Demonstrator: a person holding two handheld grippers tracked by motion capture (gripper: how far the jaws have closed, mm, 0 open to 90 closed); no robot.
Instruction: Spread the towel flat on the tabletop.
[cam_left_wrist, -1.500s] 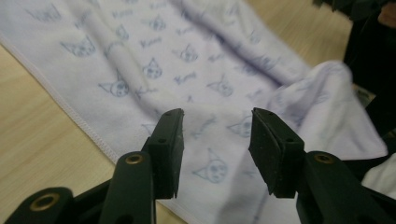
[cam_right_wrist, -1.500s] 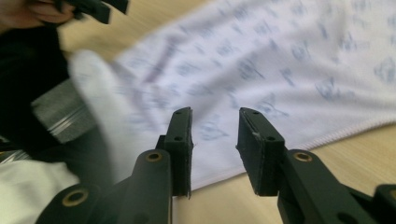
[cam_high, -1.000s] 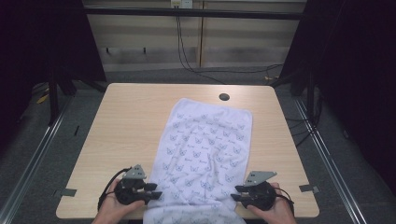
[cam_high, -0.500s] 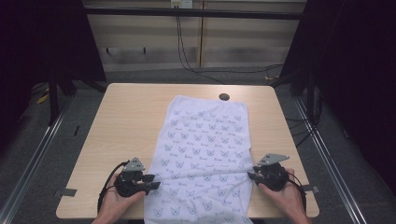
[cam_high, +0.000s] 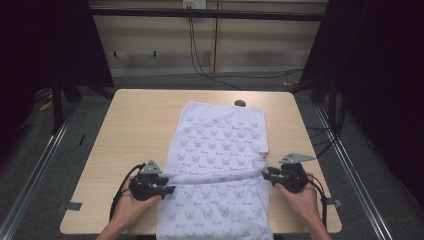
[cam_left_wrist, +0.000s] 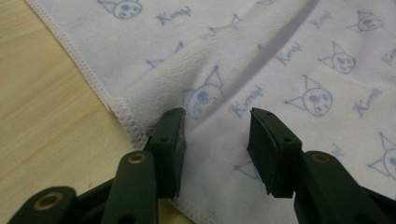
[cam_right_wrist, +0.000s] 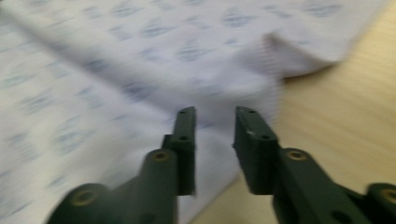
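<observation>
My left gripper (cam_high: 167, 189) and right gripper (cam_high: 266, 172) sit parted at the side hems of the white printed towel (cam_high: 220, 165), left just widening, right just narrowing, gripping nothing. I should take both edges evenly on the surface (cam_high: 135, 130).

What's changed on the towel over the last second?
Both tools moved apart to the towel's side edges: left tool outward left, right tool outward right. A crease now runs across the cloth between them. Left jaws have just been opening, right jaws closing; neither grips. The far end stayed flat.
</observation>
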